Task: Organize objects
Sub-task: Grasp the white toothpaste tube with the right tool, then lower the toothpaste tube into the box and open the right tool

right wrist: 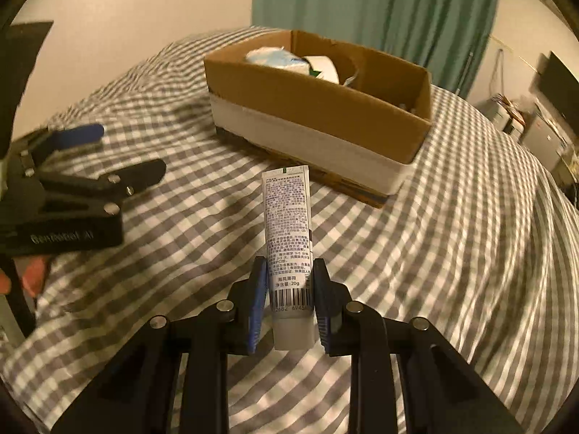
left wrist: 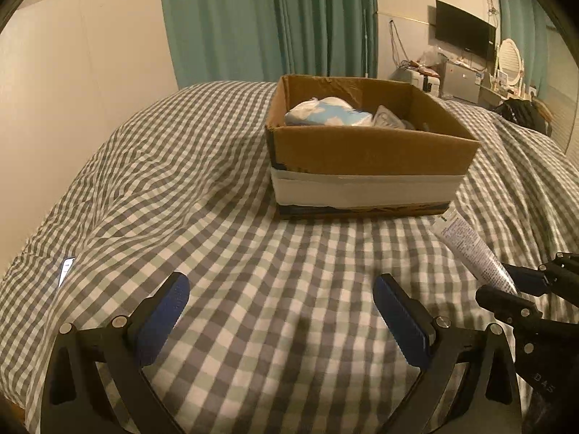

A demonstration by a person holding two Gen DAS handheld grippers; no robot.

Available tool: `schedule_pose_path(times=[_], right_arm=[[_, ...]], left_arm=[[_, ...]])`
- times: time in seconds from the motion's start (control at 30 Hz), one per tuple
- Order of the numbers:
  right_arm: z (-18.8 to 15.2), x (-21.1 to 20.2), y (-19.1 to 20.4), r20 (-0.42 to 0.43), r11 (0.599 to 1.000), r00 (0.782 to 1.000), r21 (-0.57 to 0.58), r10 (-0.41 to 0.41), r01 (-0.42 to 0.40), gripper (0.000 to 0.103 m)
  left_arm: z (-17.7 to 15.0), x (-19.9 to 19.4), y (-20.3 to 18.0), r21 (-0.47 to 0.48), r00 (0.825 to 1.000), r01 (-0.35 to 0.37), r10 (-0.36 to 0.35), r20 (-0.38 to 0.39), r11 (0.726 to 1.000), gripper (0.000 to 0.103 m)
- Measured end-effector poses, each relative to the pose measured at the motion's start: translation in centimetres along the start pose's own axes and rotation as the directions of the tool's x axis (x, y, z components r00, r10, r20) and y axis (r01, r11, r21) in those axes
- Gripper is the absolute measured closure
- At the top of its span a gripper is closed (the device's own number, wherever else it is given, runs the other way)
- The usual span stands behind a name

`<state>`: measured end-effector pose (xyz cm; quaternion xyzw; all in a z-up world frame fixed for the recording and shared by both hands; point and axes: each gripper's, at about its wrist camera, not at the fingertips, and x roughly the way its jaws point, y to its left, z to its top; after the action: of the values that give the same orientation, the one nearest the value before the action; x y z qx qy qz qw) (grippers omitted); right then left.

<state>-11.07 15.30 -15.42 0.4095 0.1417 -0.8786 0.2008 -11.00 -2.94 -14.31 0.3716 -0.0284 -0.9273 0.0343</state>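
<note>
Right gripper (right wrist: 289, 289) closed tight on a small white tube (right wrist: 288, 231), jaws pressed on both sides near the cap end. Tube pointed forward, flat crimped end out in front, aimed toward the cardboard box (right wrist: 318, 108). Covered in tiny print, with a barcode low down between the blue pads (right wrist: 255, 311). Held up off the bed (right wrist: 452, 253), not touching the blanket. Same tube (left wrist: 470, 249) seen from the left wrist view too, slanted, its far tip just beside the lower right corner of the box (left wrist: 369, 144); whether touching it or not, could not tell.

Left gripper (left wrist: 282, 311) held over the checked blanket with jaws spread wide and nothing between them. Blue pads (left wrist: 163, 318) far apart. Seen from the right wrist view as well (right wrist: 119, 155), off to the left of the tube and well apart from it.

Box sat on the bed, open at the top, brown above and wrapped with a white band lower down. Inside, a soft white and blue bundle (left wrist: 325, 112) at the back left, with a grayish thing (left wrist: 389, 117) just beside it. Roll of white tape (right wrist: 324, 65) also inside, seen from the right wrist view.

Small white card or slip (left wrist: 66, 271) lay on the bed (left wrist: 217, 217) at the far left, well apart from the box. Green curtains (left wrist: 267, 18) behind, and a dark TV (left wrist: 465, 29) on the wall to the right.
</note>
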Motion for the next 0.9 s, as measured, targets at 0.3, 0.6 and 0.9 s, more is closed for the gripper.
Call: schedule_pose_path(times=[0.3,0.6,0.9], right_arm=[[2.8,-3.7,-1.0,0.105,0.995,0.993,0.093,-0.054,0.044,0.079],[14.4,-7.5,-4.2,0.268,0.992,0.956,0.081,-0.116,0.097,0.079],[22.8,-1.4,-7.4,0.241,0.987,0.963,0.132,-0.12,0.09,0.079]], left_arm=[[5.1,-3.0,-0.4,0.025,0.996,0.055,-0.057,0.076,0.998,0.0],[17.5,-4.4,0.4,0.063,0.961,0.069,-0.083,0.263,0.996,0.0],[22.3,3.0,0.0,0.046,0.967,0.086,-0.095,0.238,0.995,0.0]])
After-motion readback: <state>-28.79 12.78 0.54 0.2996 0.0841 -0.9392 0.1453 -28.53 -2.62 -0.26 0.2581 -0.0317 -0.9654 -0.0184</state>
